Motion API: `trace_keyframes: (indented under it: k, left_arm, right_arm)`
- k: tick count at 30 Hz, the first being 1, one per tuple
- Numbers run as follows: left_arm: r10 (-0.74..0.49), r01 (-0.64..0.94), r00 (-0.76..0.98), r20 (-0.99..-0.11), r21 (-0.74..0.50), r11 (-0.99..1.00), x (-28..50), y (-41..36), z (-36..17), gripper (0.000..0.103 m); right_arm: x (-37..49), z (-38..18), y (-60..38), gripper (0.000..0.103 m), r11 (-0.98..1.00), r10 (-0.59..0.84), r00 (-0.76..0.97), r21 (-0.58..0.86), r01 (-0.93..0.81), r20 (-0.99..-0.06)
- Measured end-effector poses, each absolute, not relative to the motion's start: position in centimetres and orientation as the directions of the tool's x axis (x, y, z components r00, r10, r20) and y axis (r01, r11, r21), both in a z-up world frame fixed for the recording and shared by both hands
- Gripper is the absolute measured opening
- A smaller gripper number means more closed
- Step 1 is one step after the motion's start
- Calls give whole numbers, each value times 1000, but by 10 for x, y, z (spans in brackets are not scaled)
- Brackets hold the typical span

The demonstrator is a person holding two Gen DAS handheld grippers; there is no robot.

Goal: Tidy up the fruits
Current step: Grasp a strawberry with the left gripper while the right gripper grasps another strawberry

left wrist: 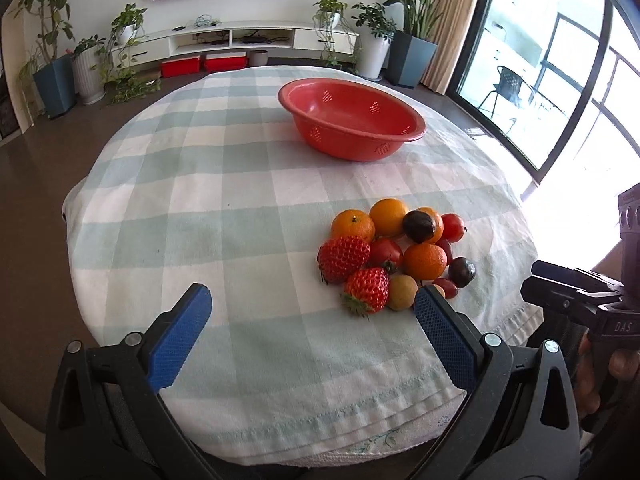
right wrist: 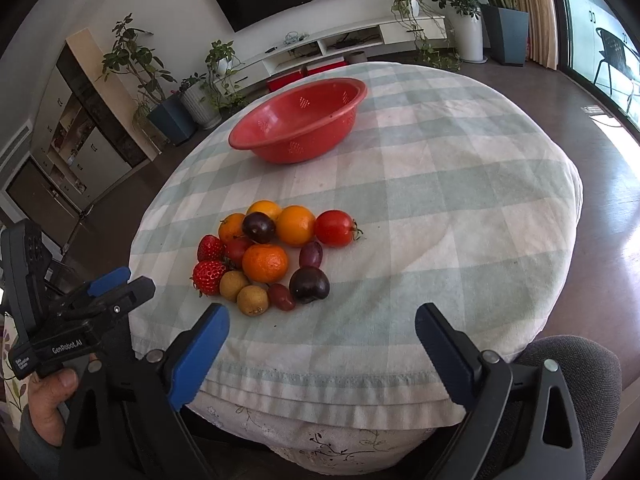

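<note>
A tight heap of small mixed fruit (left wrist: 396,254) lies on the pale green-and-white checked tablecloth (left wrist: 224,208), near the table's front edge. In the left wrist view it sits at about one o'clock from the left gripper (left wrist: 312,334); in the right wrist view it is at about eleven o'clock from the right gripper (right wrist: 322,346).

The heap holds several glossy orange mandarins (right wrist: 265,263), two bright red strawberries (left wrist: 367,289) with green leafy caps, dark purple plums (right wrist: 309,284), a shiny red tomato (right wrist: 334,227) with its stem on, smaller red cherry tomatoes, and dull tan-brown round fruits (right wrist: 253,300). The pieces touch one another.

Beyond the heap, well apart from it toward the far side of the table, stands a round red plastic colander bowl (left wrist: 352,118) with small perforated patches in its wall; nothing shows inside it.

Both grippers hover over the near edge of the cloth with their blue-padded fingers (left wrist: 180,340) spread wide, holding nothing. The right finger of the left gripper ends just beside the nearest tan fruit.
</note>
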State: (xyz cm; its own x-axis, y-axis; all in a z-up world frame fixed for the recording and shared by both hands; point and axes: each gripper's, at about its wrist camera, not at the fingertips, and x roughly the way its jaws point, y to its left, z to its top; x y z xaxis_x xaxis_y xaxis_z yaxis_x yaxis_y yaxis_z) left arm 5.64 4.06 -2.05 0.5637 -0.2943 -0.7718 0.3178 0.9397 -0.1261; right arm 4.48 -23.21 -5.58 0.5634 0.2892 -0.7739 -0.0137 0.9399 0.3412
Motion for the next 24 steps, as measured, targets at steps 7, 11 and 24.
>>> trace_keyframes:
  k: [7,11,24]
  left_arm:
    - [-372,486,438,-818,-133,864,101,13,-22,99]
    - [-382,491,407,-830,-154,857,116,4,-31,72]
    - [-392,451,309,-867,-229,863,135,8,-63,57]
  right_arm:
    - [46,-66,-243,93,920,307,558,391,34,-771]
    - [50,-67,-245,92,923,297,559,382,38,-774]
    - [60,-77,-245,86,921,314,531,388,32,-787]
